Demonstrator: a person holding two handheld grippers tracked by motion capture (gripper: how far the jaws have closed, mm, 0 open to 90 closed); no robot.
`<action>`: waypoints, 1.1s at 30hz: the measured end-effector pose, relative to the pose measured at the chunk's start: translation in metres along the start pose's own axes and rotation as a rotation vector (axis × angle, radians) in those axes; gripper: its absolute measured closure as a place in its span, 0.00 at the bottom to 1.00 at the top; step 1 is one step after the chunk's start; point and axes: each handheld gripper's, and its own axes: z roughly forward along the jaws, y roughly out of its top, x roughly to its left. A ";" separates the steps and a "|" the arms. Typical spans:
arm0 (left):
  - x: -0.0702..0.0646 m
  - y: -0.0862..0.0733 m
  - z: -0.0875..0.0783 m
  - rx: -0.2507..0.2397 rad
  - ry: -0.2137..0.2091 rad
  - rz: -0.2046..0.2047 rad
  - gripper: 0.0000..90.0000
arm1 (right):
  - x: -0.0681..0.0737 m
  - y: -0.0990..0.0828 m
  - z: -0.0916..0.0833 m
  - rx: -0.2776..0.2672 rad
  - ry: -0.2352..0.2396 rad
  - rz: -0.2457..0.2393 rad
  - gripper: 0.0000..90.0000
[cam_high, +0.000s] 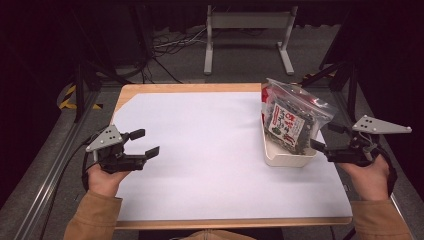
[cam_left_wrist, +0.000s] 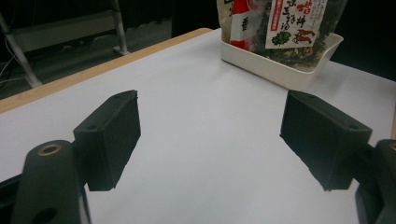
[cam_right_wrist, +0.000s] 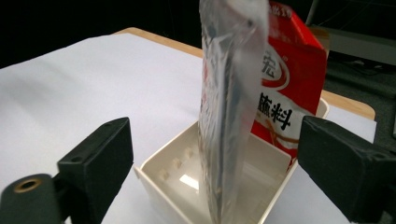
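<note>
A white bin (cam_high: 287, 157) stands at the right of the white table (cam_high: 200, 150). A clear bag of dark snacks (cam_high: 292, 120) stands upright in it, with a red packet (cam_high: 264, 97) behind. My right gripper (cam_high: 325, 136) is open just right of the bin. In the right gripper view the bag (cam_right_wrist: 229, 93) stands edge-on between the wide jaws of my right gripper (cam_right_wrist: 215, 163), touching neither pad, and the red packet (cam_right_wrist: 289, 84) is beyond it. My left gripper (cam_high: 147, 141) is open over the table's left side, with nothing between its jaws (cam_left_wrist: 210, 140).
The table's wooden edge (cam_high: 190, 88) runs along the far side. A grey metal stand (cam_high: 247, 30) and cables lie on the floor beyond. In the left gripper view the bin (cam_left_wrist: 289, 77) sits far ahead across bare white surface.
</note>
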 end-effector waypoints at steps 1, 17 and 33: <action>-0.001 -0.001 -0.002 0.002 -0.005 0.001 0.22 | 0.002 -0.002 -0.002 0.000 0.003 -0.004 0.10; -0.010 -0.014 -0.011 0.001 -0.027 0.010 0.21 | 0.038 -0.022 0.005 -0.033 0.139 -0.072 0.02; -0.010 -0.022 -0.011 -0.001 -0.040 0.014 0.20 | 0.054 -0.050 0.045 -0.047 0.272 -0.077 0.00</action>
